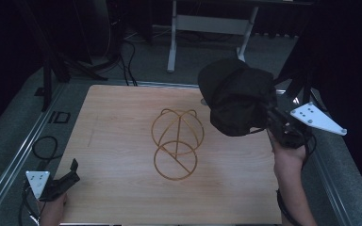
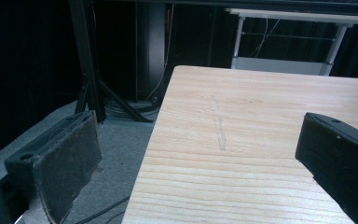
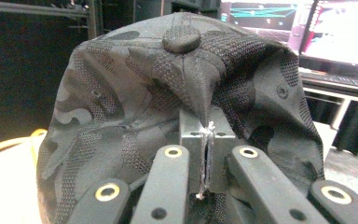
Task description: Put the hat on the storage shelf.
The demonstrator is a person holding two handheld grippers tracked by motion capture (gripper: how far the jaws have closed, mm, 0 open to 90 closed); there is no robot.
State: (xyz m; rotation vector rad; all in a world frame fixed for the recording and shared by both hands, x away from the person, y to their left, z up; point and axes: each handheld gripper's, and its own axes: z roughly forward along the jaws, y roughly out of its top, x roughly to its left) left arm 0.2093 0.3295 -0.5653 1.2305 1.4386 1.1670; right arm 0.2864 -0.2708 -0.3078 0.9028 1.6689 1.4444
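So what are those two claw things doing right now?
Left gripper: open, holding nothing, over the table.
Right gripper: shut on the black cap.

Left gripper: black body, two black jaws. A pale grey three-cornered plate with small dark holes sits on top, and a black cable trails from its rear. In the left gripper view the jaws are thick, blocky slabs; flat pads, worn and scuffed edges, a round hole in the top of each.

Right gripper: black body, larger grey three-cornered plate on top with several dark screw holes. In the right gripper view, black linkage bars carry brass-ringed pivot pins; grey square blocks sit at the tips, with frayed whitish thread along the seam between them.

Forearms bare, no sleeves visible; dark band at the right forearm.
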